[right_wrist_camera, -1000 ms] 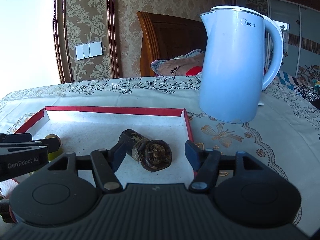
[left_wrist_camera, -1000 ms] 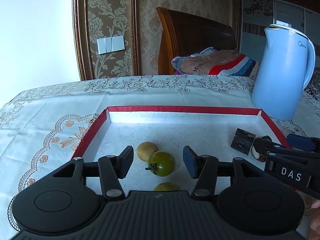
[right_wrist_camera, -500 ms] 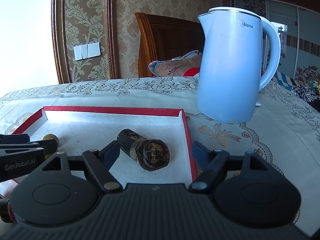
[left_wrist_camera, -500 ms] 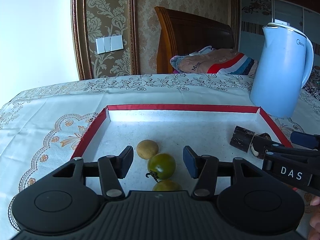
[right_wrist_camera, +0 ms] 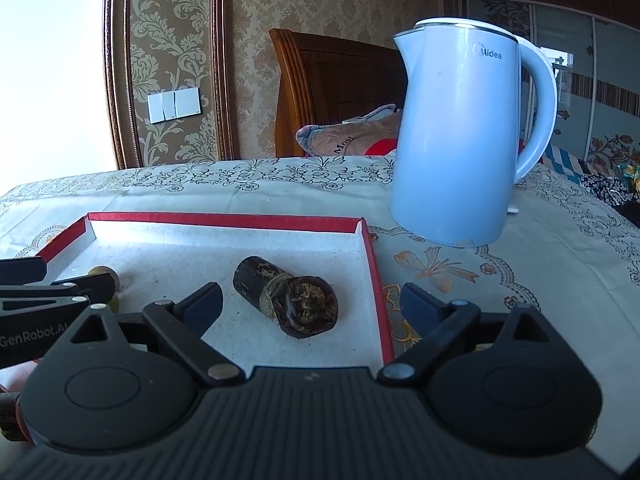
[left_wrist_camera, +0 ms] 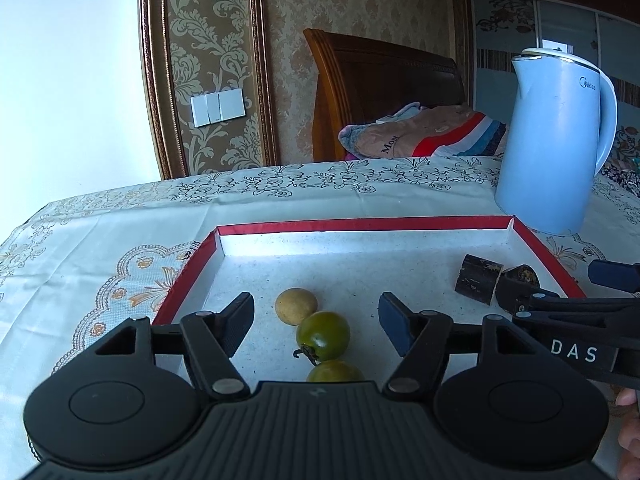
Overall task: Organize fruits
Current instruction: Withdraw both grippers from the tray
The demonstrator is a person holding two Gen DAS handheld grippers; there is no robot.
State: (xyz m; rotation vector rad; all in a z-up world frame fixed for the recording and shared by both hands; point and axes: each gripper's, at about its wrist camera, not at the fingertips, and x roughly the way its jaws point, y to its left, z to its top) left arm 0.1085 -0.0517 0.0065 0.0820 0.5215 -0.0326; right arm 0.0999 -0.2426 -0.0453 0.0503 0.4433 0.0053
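Lying in the red-rimmed tray (left_wrist_camera: 404, 223), the fruits fall into two groups: a green tomato (left_wrist_camera: 323, 335), a yellow fruit (left_wrist_camera: 296, 306) touching it on the far side, and a second green one (left_wrist_camera: 335, 372) half hidden at the near edge; at the right end, two dark stubby pieces (right_wrist_camera: 286, 300) lie end to end, long axis running from far left to near right. The tomato sits between the fingers of the left gripper (left_wrist_camera: 316, 320), slightly right of centre, untouched; these jaws have just been opening and now stand released. The right gripper (right_wrist_camera: 310, 306) has likewise just been opening, its jaws spread wide and empty, with the dark pieces between and just ahead of them, the right fingertip (right_wrist_camera: 416, 300) outside the tray's rim. Each gripper is judged nearer its own group. The tray rests on an embroidered tablecloth (left_wrist_camera: 120, 240); a blue kettle (right_wrist_camera: 468, 140) stands beyond its right corner. Behind: a bed headboard, folded bedding, patterned wallpaper.
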